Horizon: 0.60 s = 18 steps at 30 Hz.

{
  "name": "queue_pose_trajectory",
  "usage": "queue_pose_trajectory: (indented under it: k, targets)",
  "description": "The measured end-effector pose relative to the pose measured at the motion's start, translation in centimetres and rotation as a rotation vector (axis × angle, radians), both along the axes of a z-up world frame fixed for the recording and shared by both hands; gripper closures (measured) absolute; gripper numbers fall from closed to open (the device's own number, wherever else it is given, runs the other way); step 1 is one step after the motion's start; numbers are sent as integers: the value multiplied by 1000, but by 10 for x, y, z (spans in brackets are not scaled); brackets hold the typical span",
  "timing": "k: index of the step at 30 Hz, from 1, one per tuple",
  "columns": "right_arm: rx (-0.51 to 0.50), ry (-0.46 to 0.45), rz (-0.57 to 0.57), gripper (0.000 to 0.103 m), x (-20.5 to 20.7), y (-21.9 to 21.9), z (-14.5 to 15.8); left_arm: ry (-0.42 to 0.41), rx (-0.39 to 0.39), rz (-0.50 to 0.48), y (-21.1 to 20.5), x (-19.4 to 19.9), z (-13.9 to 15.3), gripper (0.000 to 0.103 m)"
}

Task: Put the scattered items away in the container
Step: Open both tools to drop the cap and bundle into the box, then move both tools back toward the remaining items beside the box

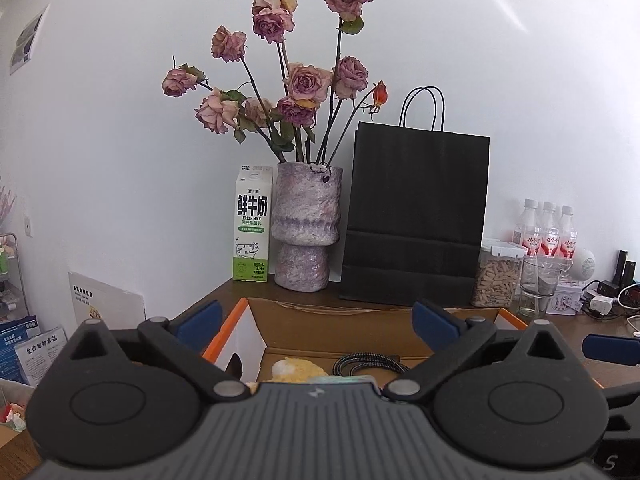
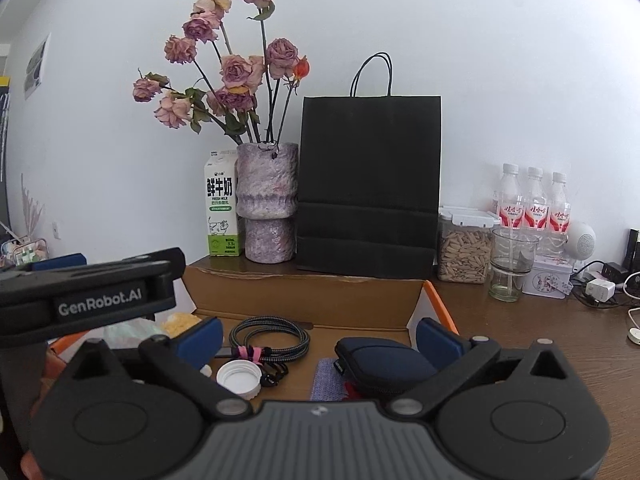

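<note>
Both tongs, left (image 1: 316, 318) and right (image 2: 320, 338), gape empty over cardboard box (image 2: 304, 294); coiled cable (image 2: 270, 338) light, floppy: grasp at pink tie.

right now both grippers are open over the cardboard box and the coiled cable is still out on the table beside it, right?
Not quite. The coiled cable already lies inside the cardboard box, as the right wrist view shows. The rest holds: left gripper and right gripper are both open over it.
</note>
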State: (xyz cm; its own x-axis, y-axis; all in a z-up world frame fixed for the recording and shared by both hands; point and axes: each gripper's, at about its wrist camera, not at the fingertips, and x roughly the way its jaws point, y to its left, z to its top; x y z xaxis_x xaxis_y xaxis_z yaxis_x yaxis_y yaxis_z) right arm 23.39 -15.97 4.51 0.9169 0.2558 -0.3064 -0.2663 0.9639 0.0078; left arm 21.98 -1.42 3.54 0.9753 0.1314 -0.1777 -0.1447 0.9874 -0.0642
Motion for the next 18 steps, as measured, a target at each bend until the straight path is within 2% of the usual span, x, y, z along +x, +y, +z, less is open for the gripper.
queue_pose_trajectory:
  k: [18]
  targets:
    - [10, 0, -38, 0, -8, -10, -1, -10, 5, -19, 0, -10, -4, 0]
